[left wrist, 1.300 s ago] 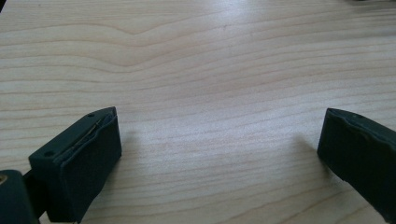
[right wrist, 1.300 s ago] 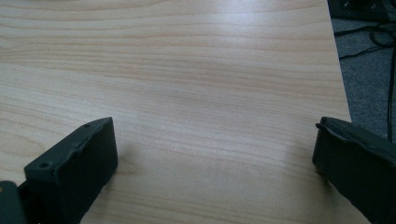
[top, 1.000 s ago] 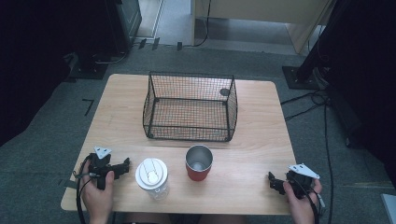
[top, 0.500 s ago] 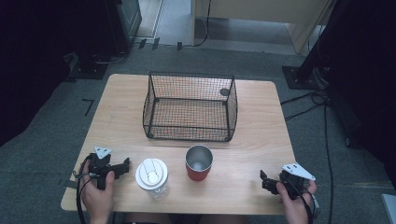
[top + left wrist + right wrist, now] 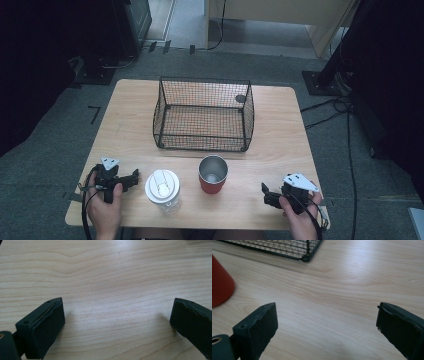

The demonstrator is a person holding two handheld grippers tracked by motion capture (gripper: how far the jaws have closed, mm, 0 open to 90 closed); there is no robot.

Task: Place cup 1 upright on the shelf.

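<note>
High view is showing you resting both claws on the surface (image 5: 130, 125), left claw (image 5: 131, 179) and right claw (image 5: 266, 195) each spread apart, gripping nothing. The red cup (image 5: 213, 174) is standing before the wire basket (image 5: 202, 114); it looks rigid, slick; take it across the rim.

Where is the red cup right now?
In the high view, the red cup stands upright near the table's front edge, just right of the white-lidded cup, in front of the wire basket.

Basket (image 5: 204, 114) behind cup (image 5: 213, 173); bottle (image 5: 162, 189) left of cup
</note>
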